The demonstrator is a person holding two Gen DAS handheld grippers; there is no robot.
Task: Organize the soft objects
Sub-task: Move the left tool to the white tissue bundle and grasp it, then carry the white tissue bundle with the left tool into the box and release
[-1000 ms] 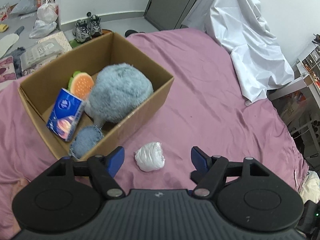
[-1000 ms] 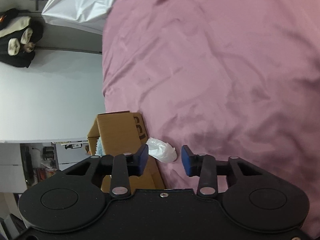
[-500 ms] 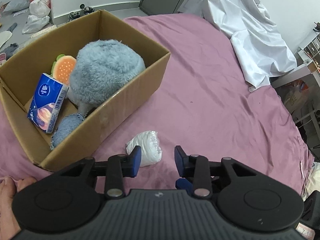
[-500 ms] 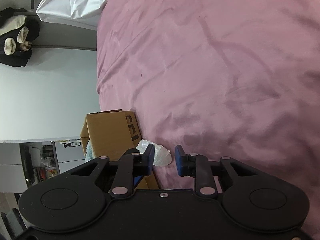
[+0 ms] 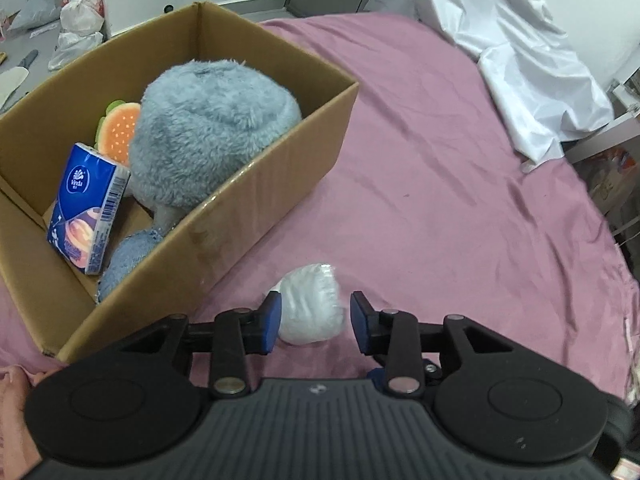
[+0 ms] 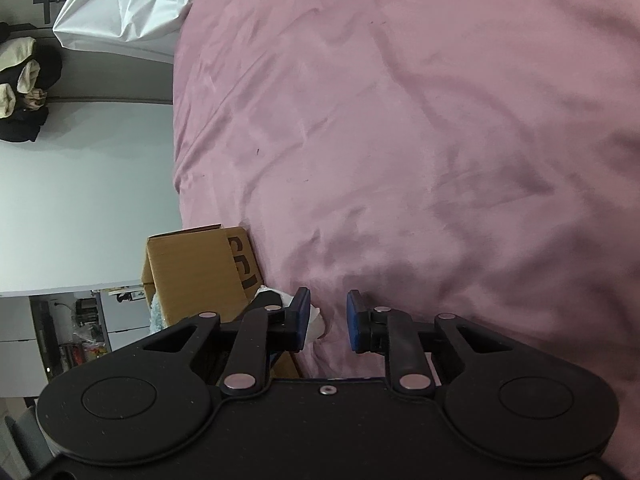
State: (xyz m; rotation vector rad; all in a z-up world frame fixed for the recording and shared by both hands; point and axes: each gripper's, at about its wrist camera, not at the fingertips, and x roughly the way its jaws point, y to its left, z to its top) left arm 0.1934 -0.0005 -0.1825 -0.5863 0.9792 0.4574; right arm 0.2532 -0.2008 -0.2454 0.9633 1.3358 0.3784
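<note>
- Left gripper (image 5: 316, 322) is open, blue pads on both sides of the white wrapped bundle (image 5: 312, 308), left pad touching it, right pad just off
- bundle's lying on the pink bedsheet (image 5: 440, 168), right beside the cardboard box (image 5: 256, 196)
- right gripper (image 6: 328, 320) is partly open, gripping nothing

black gripper (image 5: 316, 323), blue pads (image 5: 269, 322), silver rivets

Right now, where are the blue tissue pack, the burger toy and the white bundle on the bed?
blue tissue pack (image 5: 89, 208), left wrist view, middle of its front face.
burger toy (image 5: 119, 131), left wrist view, orange bun top.
white bundle (image 5: 311, 304), left wrist view, centre of its wrapped surface.
</note>
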